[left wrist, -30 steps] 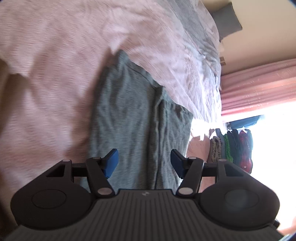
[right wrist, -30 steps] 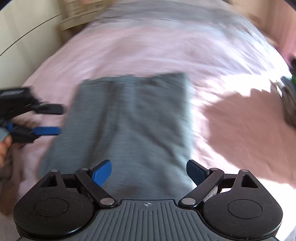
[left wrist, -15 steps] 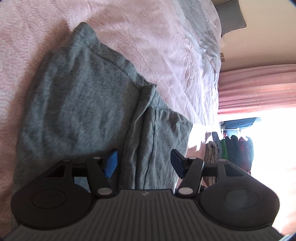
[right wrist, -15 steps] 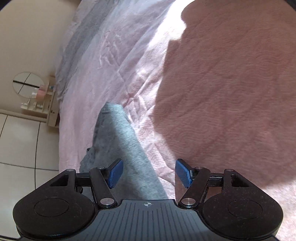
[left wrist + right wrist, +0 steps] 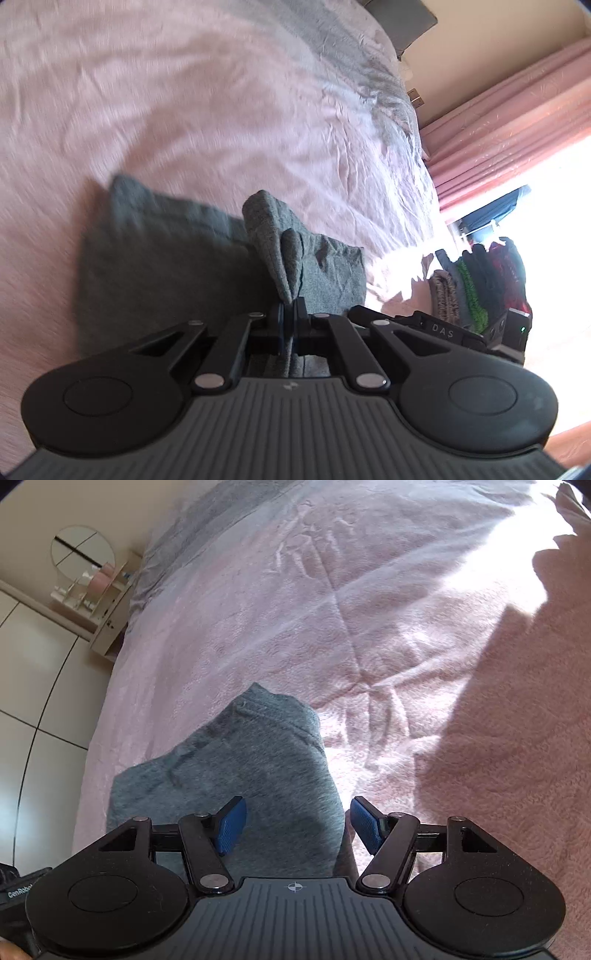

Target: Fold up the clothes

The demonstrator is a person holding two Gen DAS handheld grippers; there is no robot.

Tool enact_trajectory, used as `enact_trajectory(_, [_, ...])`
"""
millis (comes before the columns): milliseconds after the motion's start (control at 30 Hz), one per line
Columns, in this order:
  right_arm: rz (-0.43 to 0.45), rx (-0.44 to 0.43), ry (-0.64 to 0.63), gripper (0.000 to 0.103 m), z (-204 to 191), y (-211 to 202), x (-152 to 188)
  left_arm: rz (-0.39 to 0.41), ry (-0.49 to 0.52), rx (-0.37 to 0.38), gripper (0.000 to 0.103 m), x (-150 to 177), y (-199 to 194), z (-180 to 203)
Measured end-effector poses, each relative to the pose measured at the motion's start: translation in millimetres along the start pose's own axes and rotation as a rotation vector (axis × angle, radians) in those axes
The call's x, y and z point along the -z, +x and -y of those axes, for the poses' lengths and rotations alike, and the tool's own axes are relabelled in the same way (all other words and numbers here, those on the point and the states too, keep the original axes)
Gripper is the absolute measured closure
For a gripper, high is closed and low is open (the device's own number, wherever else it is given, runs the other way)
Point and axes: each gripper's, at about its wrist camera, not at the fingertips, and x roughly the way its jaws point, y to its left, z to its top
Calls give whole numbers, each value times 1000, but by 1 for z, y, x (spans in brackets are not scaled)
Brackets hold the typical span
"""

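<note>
The cloth (image 5: 170, 266) is gray and soft, with a fuzzy knit look. It lies folded on a pink blanket (image 5: 221, 110) that covers the bed. In the left wrist view it fills the lower middle of the frame, dark and flat on the left side. One edge of it is pulled up into a bunched ridge at the center, with 2 small folds at the top.

The left gripper (image 5: 290, 314) is closed tight on that raised edge – the gray fabric sticks up from between its black fingers and also runs down under them.

In the right wrist view the cloth (image 5: 258, 760) sits in the lower middle of the frame, reaching up to a rounded corner with a stitched seam. Its right edge is straight and thick, with layers stacked.

The right gripper (image 5: 295, 823) is open. Its 2 blue pads (image 5: 231, 823) stand apart with the cloth's right edge between them, and they do not press on it.

Bright sun falls on the blanket at the upper right. A pink curtain (image 5: 517, 110) hangs at the right of the left wrist view – a pile of clothes (image 5: 480, 280) sits below it.
</note>
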Motion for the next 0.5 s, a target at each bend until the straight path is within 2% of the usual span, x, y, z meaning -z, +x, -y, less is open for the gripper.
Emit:
enact_trajectory(233, [-21,55,-121,36,-34,24,6,-11,-30,-92,101,-14,-16,-45])
enact_trajectory(433, [-14,105,-187,36,-42,33,12,3,-29,-118,101,-8,-18,-62])
enact_trajectory(500, [2,119,-203,36,-43,30,16,1,-65,-124,95,-3,-10,-74])
